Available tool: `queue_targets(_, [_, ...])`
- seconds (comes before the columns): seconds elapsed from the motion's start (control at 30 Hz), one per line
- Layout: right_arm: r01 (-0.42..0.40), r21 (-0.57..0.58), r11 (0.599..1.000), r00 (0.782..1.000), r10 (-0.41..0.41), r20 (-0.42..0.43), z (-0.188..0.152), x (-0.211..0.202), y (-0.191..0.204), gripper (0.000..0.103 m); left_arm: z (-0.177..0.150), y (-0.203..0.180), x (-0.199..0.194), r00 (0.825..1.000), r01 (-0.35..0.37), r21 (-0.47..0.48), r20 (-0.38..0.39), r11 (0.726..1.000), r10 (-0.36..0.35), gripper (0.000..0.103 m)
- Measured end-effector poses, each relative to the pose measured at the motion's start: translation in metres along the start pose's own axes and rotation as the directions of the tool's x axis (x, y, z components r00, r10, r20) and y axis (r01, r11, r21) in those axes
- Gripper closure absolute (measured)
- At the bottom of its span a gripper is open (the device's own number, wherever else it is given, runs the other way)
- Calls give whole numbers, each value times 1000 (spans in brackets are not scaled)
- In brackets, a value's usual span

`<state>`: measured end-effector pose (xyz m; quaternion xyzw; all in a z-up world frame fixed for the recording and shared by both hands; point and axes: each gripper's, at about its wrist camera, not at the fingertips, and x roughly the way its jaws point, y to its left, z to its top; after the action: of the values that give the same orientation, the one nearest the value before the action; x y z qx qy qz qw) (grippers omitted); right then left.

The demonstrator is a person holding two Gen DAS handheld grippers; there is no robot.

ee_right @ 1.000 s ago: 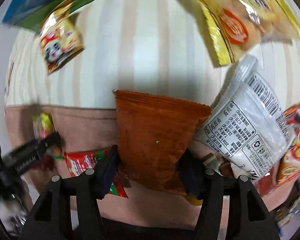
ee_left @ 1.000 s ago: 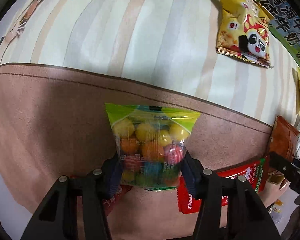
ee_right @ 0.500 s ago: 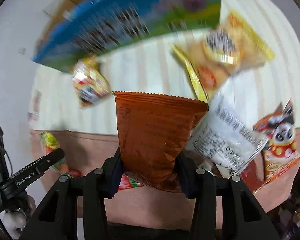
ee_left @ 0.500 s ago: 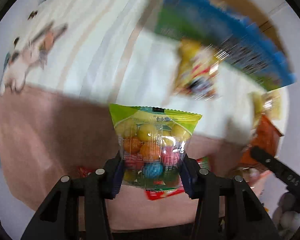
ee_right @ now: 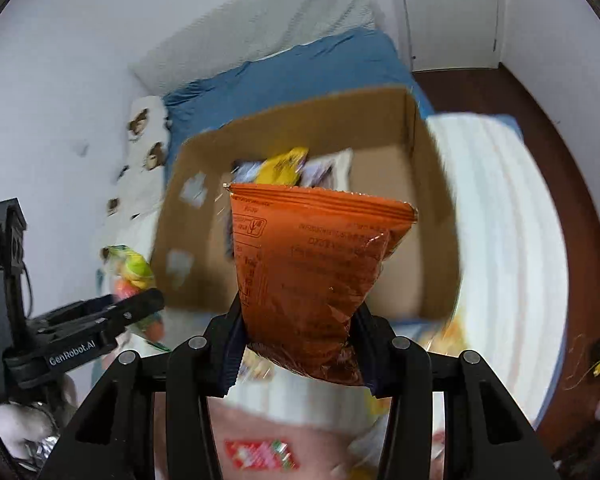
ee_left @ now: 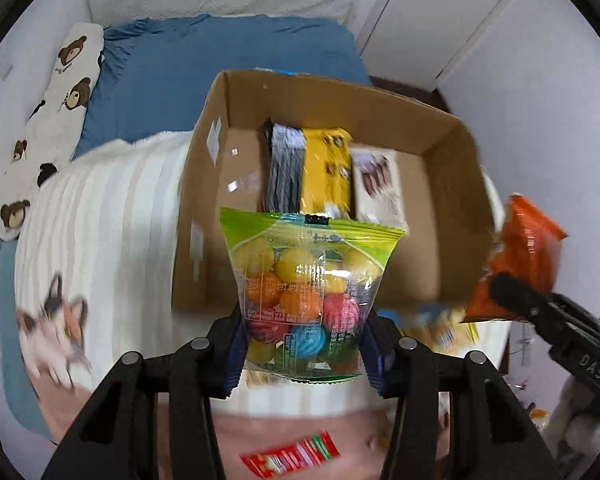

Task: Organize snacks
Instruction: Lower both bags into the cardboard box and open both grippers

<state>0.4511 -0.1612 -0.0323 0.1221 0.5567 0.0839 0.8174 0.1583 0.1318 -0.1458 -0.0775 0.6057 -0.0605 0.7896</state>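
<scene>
You are lifting both snacks off the bed: your left hand-held gripper [ee_left: 304, 346] is grasping the gumball bag [ee_left: 308, 296], your right hand-held gripper [ee_right: 300, 340] the orange chip bag [ee_right: 312, 276], now facing the cardboard box [ee_left: 404, 108] ahead, ready for dropping in.

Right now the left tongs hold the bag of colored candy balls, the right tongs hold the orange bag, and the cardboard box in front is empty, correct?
Not quite. The cardboard box is not empty: the left wrist view shows a yellow pack and other packs standing inside. The rest holds: left tongs grip the candy bag, right tongs the orange bag.
</scene>
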Motion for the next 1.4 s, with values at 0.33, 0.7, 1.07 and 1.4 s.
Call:
queue_targets(0.33, [148, -2, 989, 983, -148, -108, 101, 97, -35, 53, 107, 29, 97, 977, -160, 33, -137, 987, 163, 57])
queue_targets(0.7, [204, -43, 978, 963, -208, -171, 117, 155, -41, 4, 140, 42, 143, 981, -103, 13, -161, 995, 104, 12])
queue_targets(1.07, [186, -16, 983, 968, -186, -172, 107, 146, -45, 4, 126, 26, 127, 987, -105, 15, -121, 994, 106, 12])
queue_targets(1.4, [153, -19, 988, 986, -154, -70, 68, 89, -27, 4, 85, 11, 56, 996, -78, 22, 53, 997, 77, 12])
